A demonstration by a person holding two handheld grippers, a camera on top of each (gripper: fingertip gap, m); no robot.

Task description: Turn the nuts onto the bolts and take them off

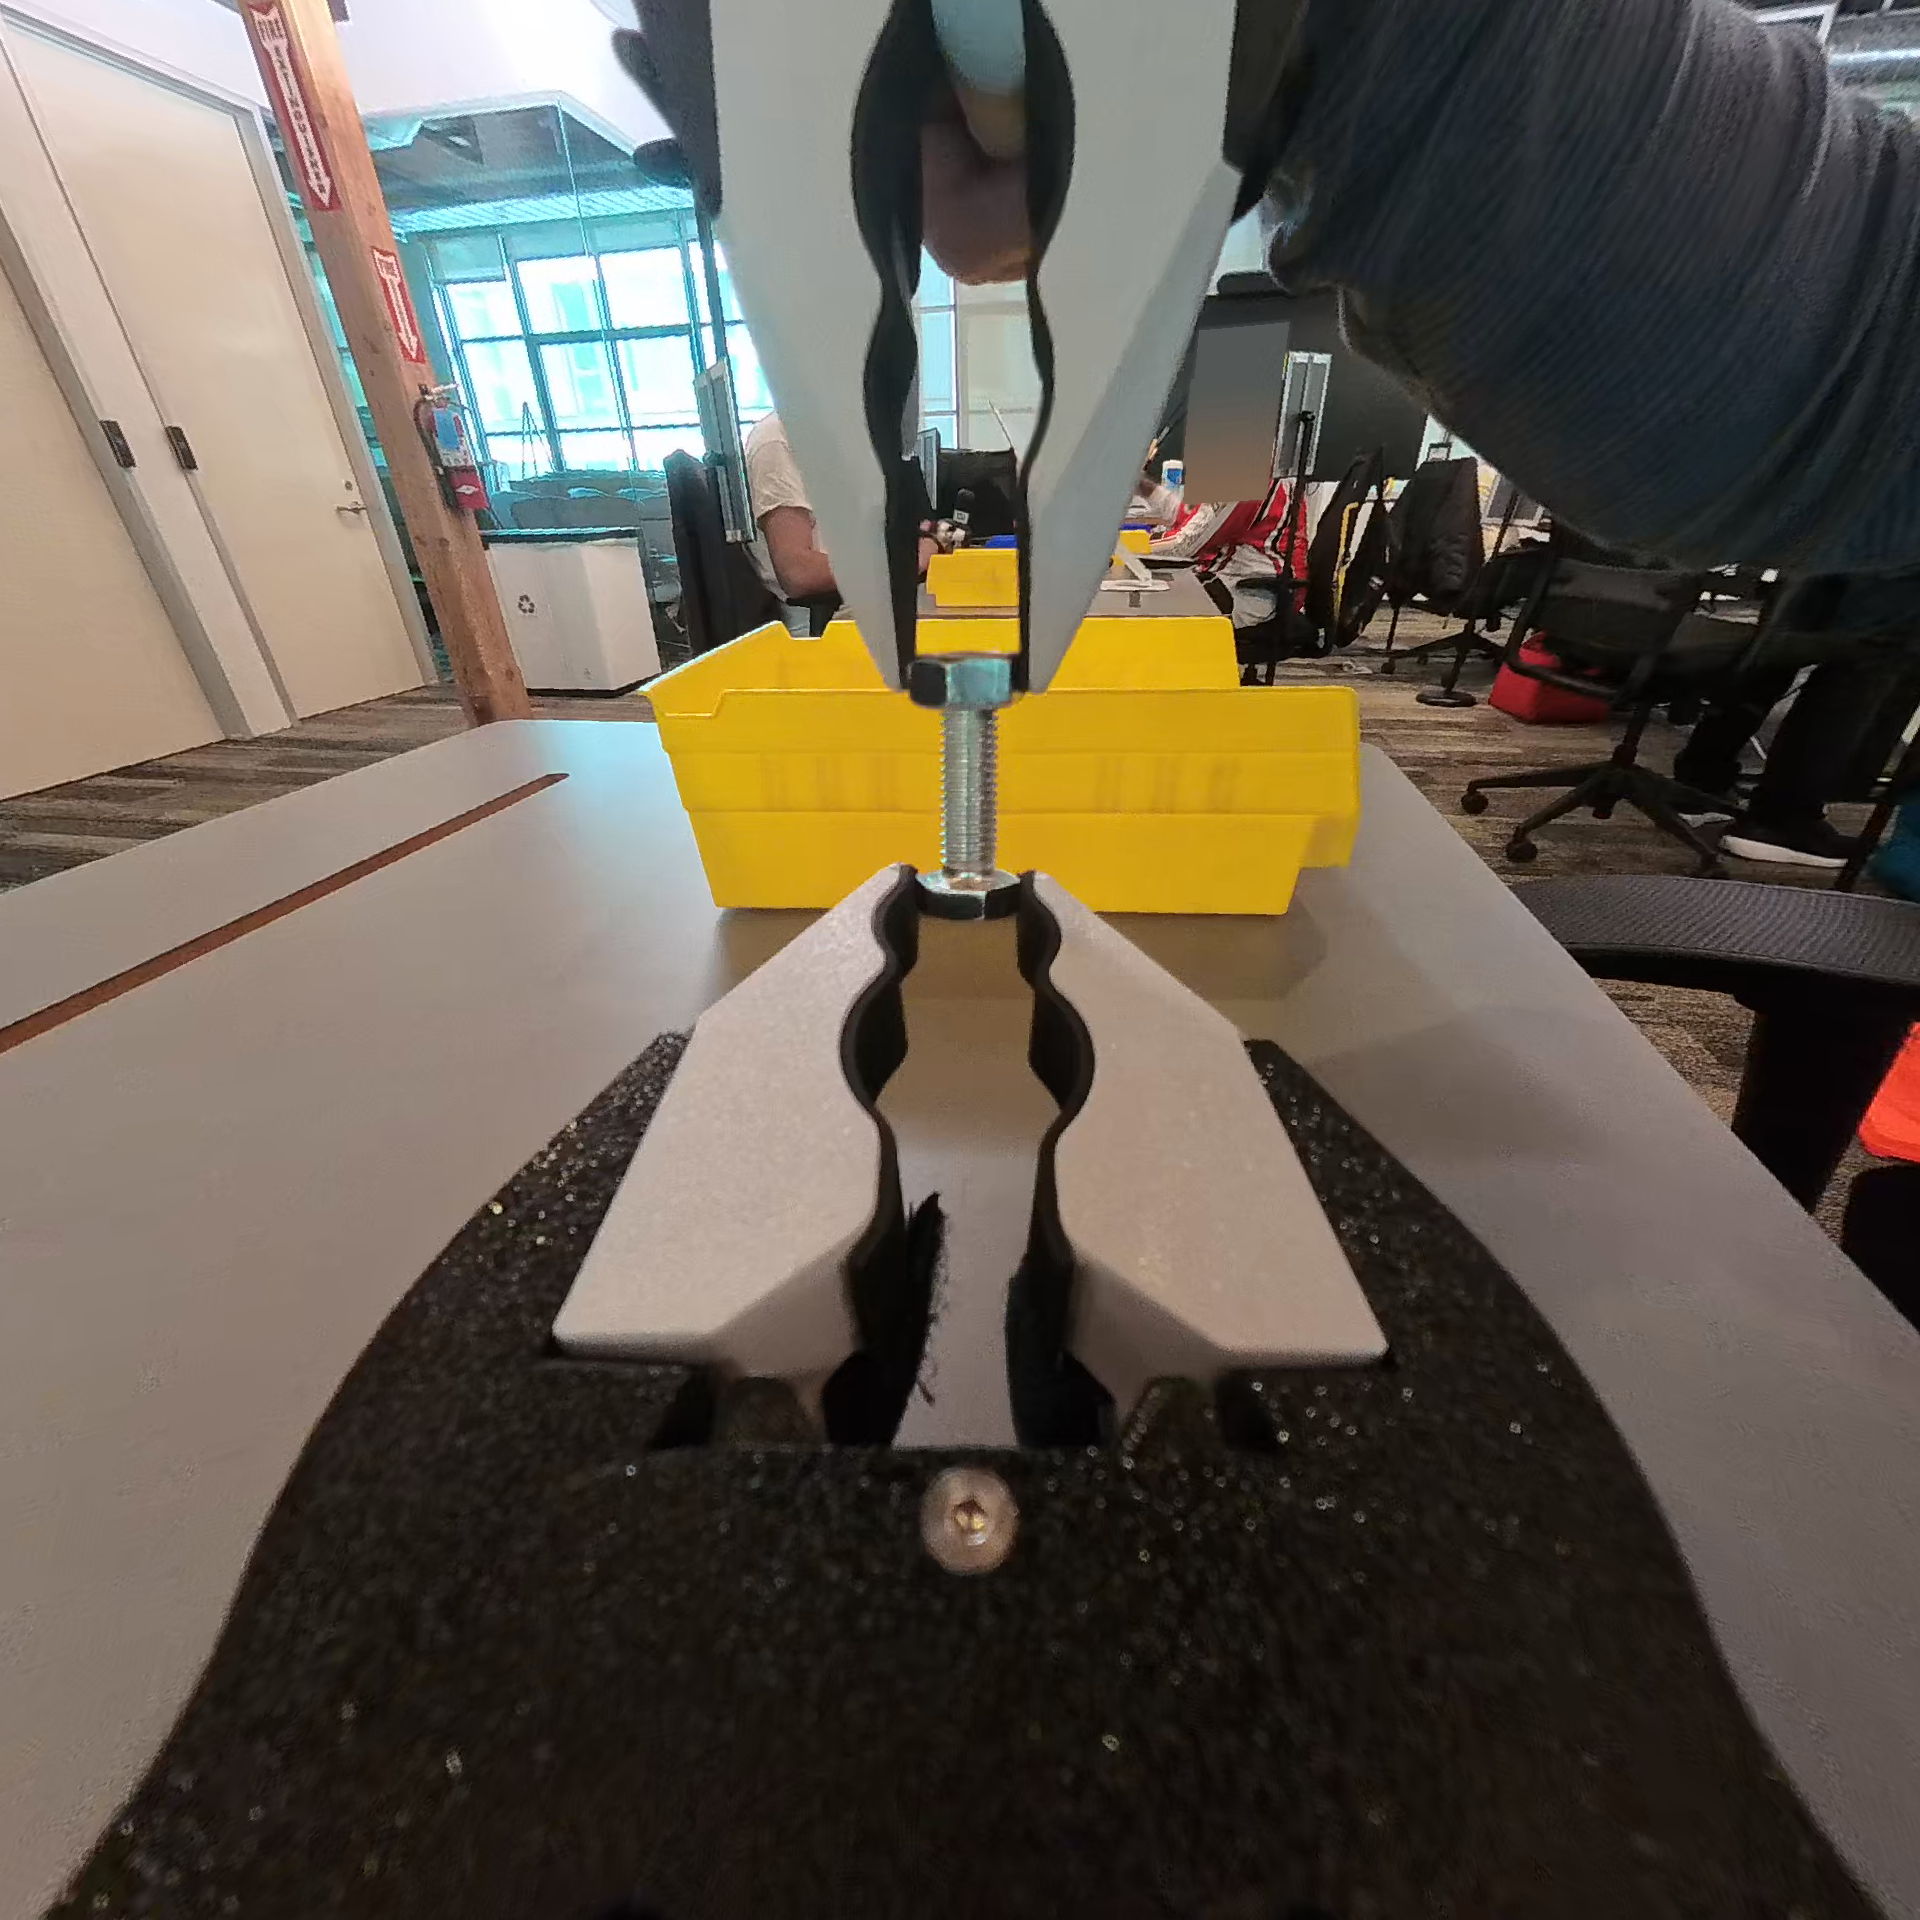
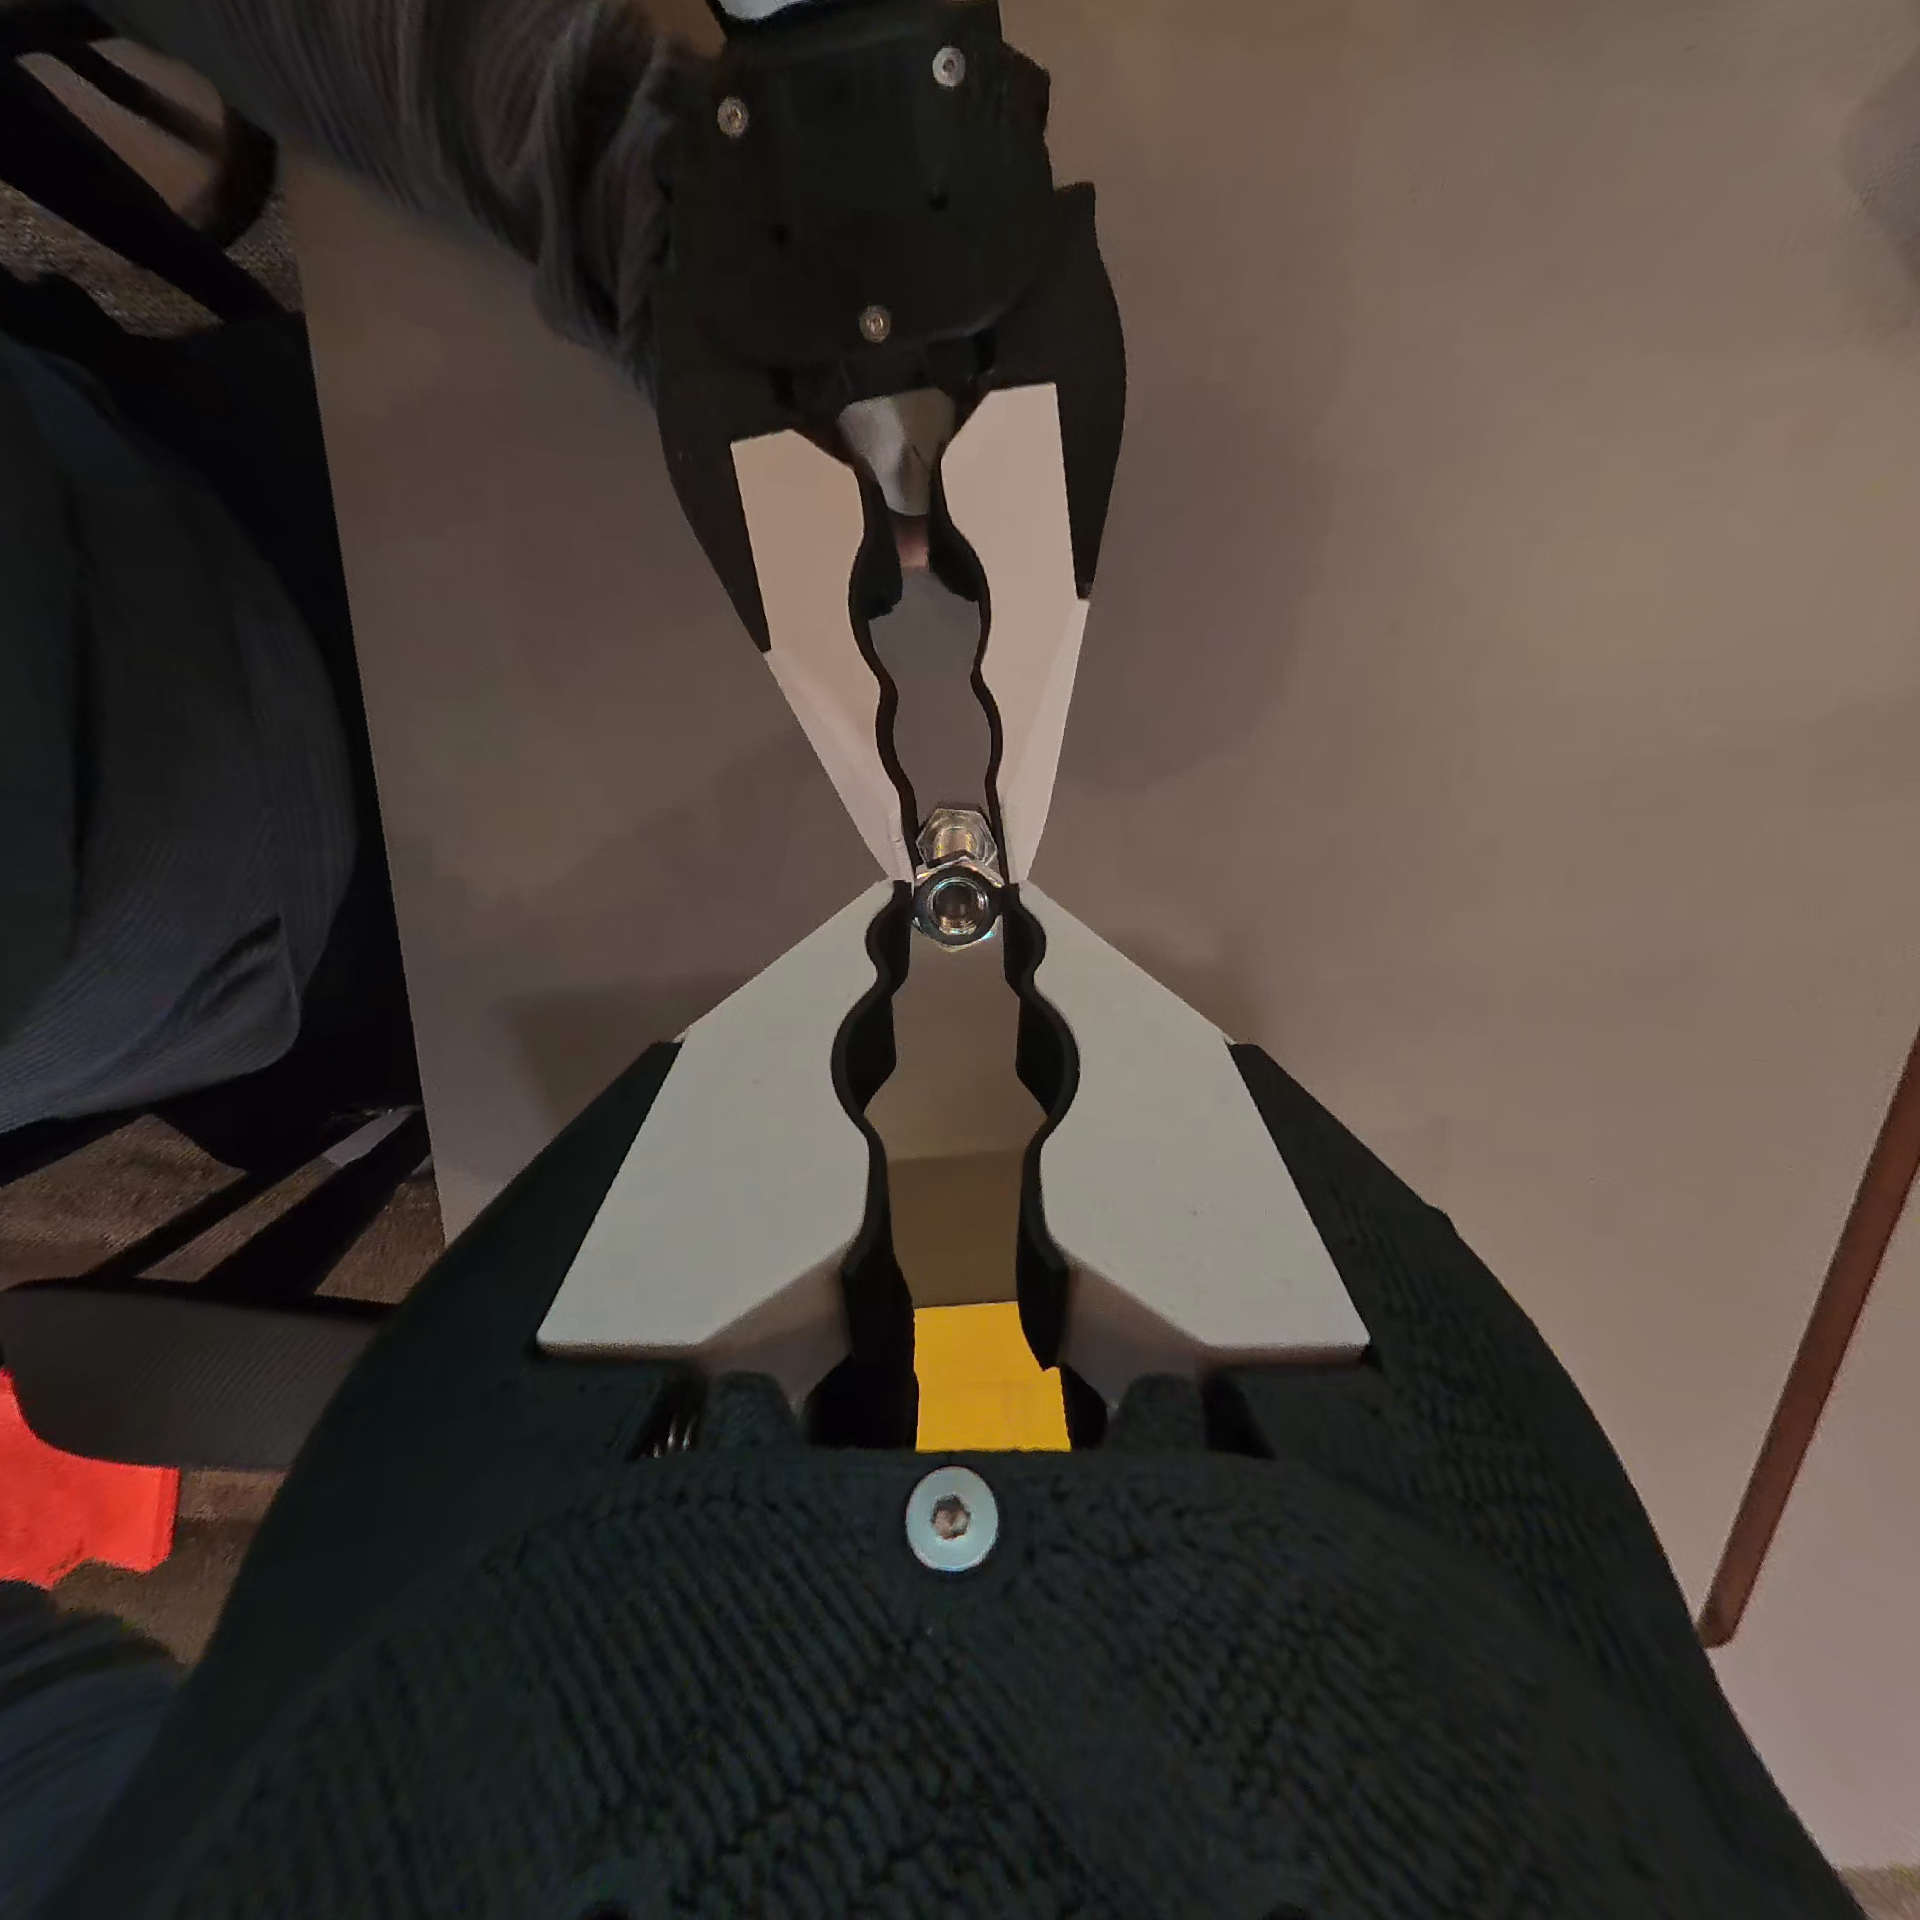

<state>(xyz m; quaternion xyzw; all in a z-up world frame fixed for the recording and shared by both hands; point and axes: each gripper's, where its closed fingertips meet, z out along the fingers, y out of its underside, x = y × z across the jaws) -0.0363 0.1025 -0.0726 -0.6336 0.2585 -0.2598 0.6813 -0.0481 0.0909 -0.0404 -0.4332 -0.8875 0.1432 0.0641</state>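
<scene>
A silver bolt (image 1: 968,790) stands upright above the grey table (image 1: 312,1039). My right gripper (image 1: 964,675) comes down from above and is shut on the bolt's hex head. My left gripper (image 1: 968,883) is shut on a silver nut (image 1: 966,896) that sits on the lower end of the thread. In the right wrist view I look down along the bolt. There my right gripper (image 2: 951,906) grips the bolt head (image 2: 951,916), and my left gripper (image 2: 951,847) holds the nut (image 2: 948,836) just beyond it.
A yellow plastic bin (image 1: 1143,790) stands on the table right behind the bolt, and a slice of it shows in the right wrist view (image 2: 987,1371). A black office chair (image 1: 1745,925) stands at the table's right edge. People sit at desks far behind. Only a small space, under 4 cm, lies between the two pairs of fingers.
</scene>
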